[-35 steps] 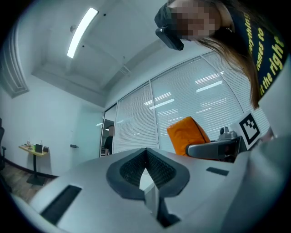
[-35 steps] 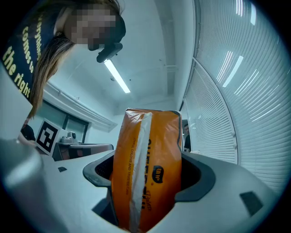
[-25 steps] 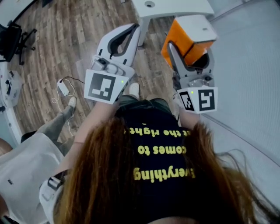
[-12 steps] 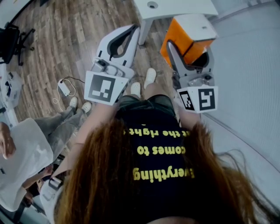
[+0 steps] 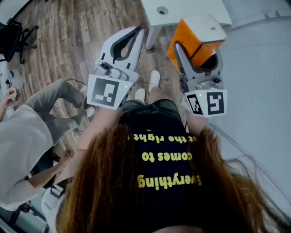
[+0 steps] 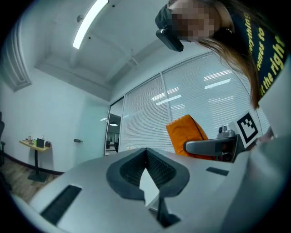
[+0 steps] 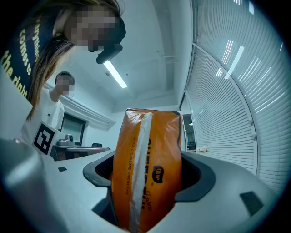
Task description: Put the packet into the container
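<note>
The orange packet (image 7: 148,168) stands upright, clamped in my right gripper (image 5: 198,50), its top edge past the jaw tips. My left gripper (image 5: 136,32) is closed on nothing. A white tabletop (image 5: 182,11) edge lies ahead, another person (image 5: 22,141) crowds my left, and grey floor (image 5: 259,91) opens to my right.

**Orange packet clamped in the right tongs**

The right tongs (image 5: 196,48) clasp an orange packet (image 5: 184,41) between their jaws. The left tongs (image 5: 137,31) have their tips together. Both point toward a white worktop (image 5: 191,9). Beneath are a wooden floor (image 5: 77,32) and grey carpet (image 5: 259,82). A second person (image 5: 27,145), in white, is at left with one knee bent.
</note>
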The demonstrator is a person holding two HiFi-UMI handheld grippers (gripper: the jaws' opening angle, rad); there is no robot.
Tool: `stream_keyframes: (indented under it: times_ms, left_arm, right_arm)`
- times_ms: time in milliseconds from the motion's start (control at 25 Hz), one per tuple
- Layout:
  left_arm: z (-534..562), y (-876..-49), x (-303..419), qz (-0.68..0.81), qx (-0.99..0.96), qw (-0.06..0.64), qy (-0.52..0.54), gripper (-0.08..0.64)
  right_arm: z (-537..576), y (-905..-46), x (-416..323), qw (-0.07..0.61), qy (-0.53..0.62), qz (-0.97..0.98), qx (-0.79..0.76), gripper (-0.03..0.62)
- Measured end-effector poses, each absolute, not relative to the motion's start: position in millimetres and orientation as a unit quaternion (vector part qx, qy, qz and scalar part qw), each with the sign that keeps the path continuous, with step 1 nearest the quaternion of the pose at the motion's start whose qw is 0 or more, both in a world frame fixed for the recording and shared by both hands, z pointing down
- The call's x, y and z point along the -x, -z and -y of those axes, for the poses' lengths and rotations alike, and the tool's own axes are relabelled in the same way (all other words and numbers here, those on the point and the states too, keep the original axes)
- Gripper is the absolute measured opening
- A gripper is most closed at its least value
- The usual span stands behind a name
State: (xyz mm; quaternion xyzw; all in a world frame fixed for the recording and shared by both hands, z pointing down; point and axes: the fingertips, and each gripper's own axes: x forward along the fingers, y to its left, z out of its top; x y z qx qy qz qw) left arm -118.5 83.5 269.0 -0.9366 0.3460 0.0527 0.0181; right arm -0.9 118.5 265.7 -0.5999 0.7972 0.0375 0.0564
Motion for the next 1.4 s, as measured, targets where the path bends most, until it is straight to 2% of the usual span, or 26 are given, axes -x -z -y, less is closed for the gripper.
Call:
stream_keyframes:
  times_ms: [640, 1040, 1400]
  left_arm:
    - [8.3, -255.0, 45.1, -0.38, 0.922, 0.043, -0.057, 0.002]
    - [34.0, -251.7, -7.3, -0.374, 0.924, 0.055, -0.061, 0.002]
    - [52.7, -253.5, -24.4, -0.385, 0.92, 0.048, -0.053, 0.002]
  right_arm:
    - [-17.5, -257.2, -74.6, 0.066, -0.044, -0.822, 0.564, 0.368]
    - [4.9, -258.2, -117.7, 0.07, -0.049, -0.823, 0.562, 0.368]
    - [25.1, -258.5, -137.1, 0.079, -0.04, -0.828, 0.553, 0.368]
